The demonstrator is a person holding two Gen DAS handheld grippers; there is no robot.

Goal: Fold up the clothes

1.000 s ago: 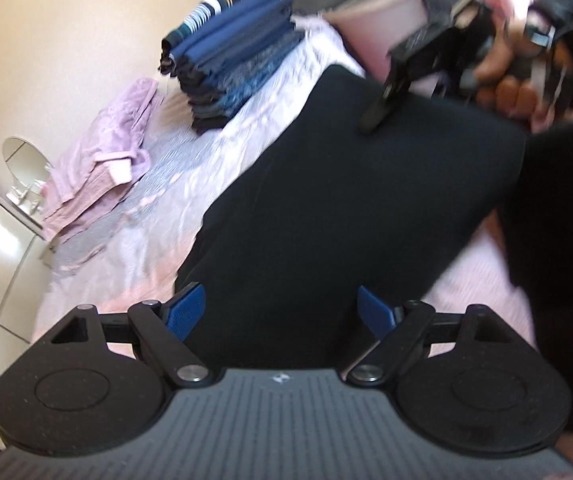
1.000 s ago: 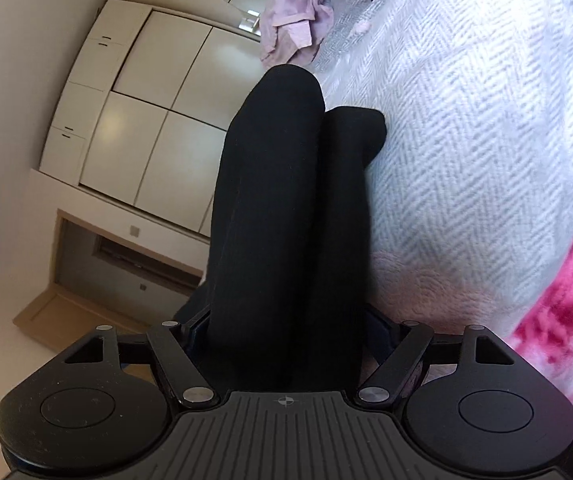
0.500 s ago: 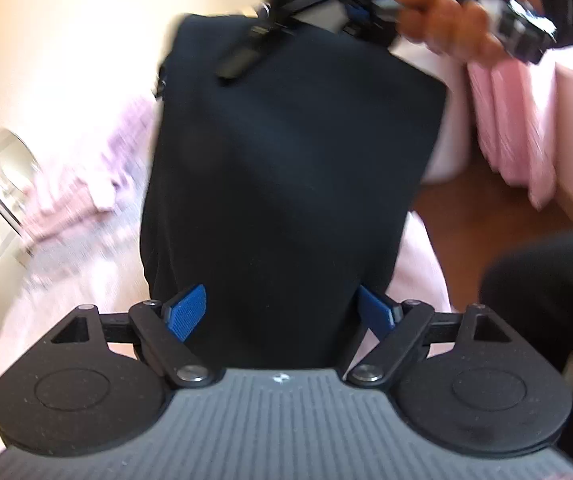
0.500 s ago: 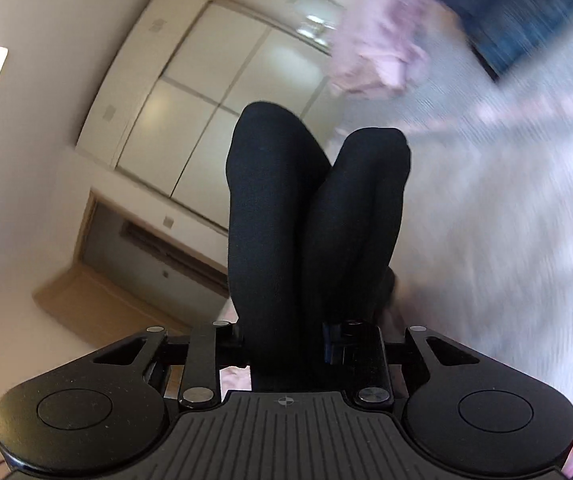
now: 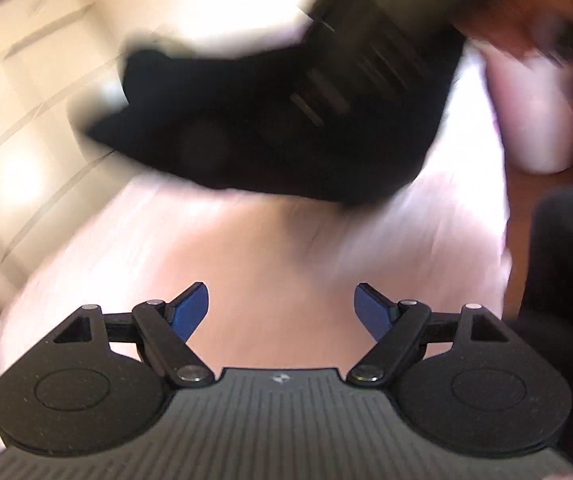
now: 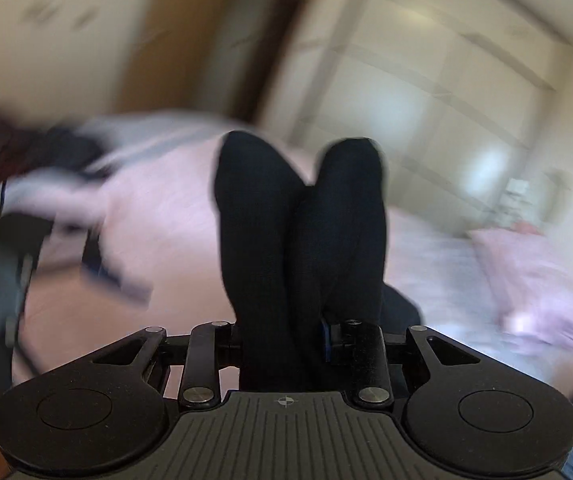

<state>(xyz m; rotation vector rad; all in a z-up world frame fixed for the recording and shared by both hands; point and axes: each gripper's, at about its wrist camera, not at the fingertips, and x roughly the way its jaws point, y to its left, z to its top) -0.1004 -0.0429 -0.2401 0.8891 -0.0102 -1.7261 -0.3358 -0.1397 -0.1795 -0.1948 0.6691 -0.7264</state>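
Note:
A black garment point(image 5: 278, 132) hangs blurred above the pink bed cover point(image 5: 270, 248) in the left wrist view, held from above by the other gripper. My left gripper point(image 5: 281, 306) is open and empty, its blue pads point(image 5: 190, 308) apart, below the garment. In the right wrist view my right gripper point(image 6: 286, 340) is shut on the black garment point(image 6: 298, 232), which bulges up in two folds between the fingers.
White wardrobe doors point(image 5: 18, 120) stand at the left. A white bin point(image 5: 538, 120) stands on the floor at the right of the bed. A crumpled pink garment point(image 6: 542, 280) lies on the bed. Both views are motion-blurred.
My left gripper no longer has the black garment between its pads and has drawn back from it. My right gripper has closed on the garment and swung it up and across the bed.

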